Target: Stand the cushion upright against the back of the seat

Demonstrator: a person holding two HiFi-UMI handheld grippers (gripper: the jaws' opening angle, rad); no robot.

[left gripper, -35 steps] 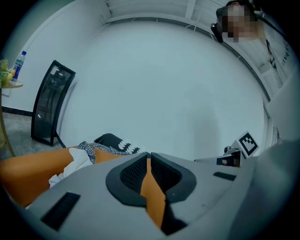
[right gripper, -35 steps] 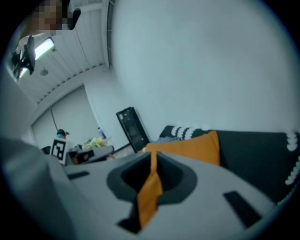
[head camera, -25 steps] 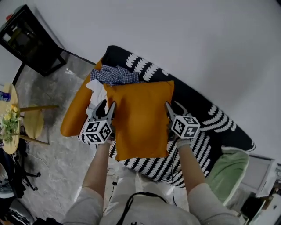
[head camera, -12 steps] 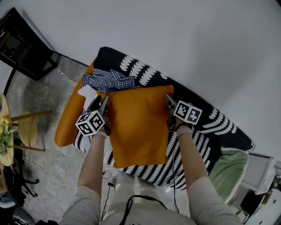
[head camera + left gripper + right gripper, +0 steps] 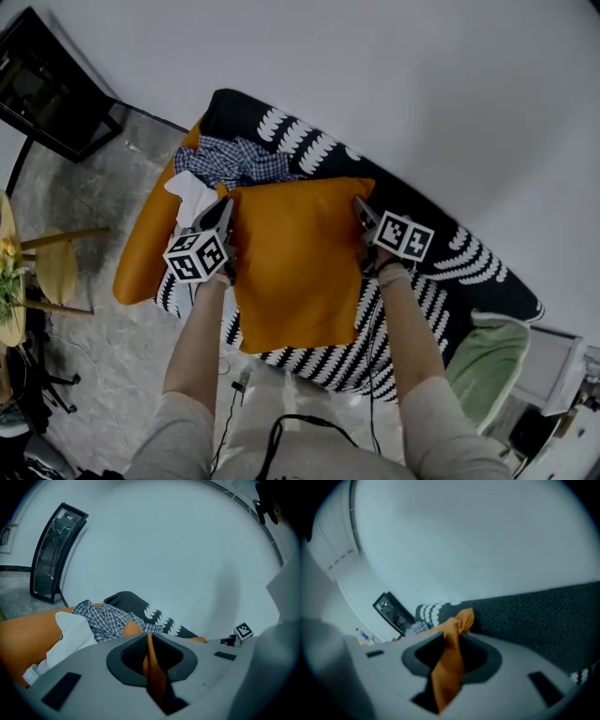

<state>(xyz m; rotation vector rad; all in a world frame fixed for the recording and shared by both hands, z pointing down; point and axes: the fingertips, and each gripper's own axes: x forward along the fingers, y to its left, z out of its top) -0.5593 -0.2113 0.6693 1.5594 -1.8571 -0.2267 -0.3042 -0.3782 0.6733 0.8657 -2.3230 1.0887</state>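
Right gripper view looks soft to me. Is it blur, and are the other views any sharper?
Right gripper view: soft all over, the cushion fold blurred, fisheye bend, dark corners. Left gripper view: sharper, the checked shirt crisp, same bent edges. Head view: sharp, evenly lit, no glare; the sofa curves with the lens.

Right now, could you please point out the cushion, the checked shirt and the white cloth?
cushion point(image 5: 295, 267): head view, middle of its face.
checked shirt point(image 5: 234, 161): head view, its crumpled middle.
white cloth point(image 5: 192, 194): head view, its visible middle.
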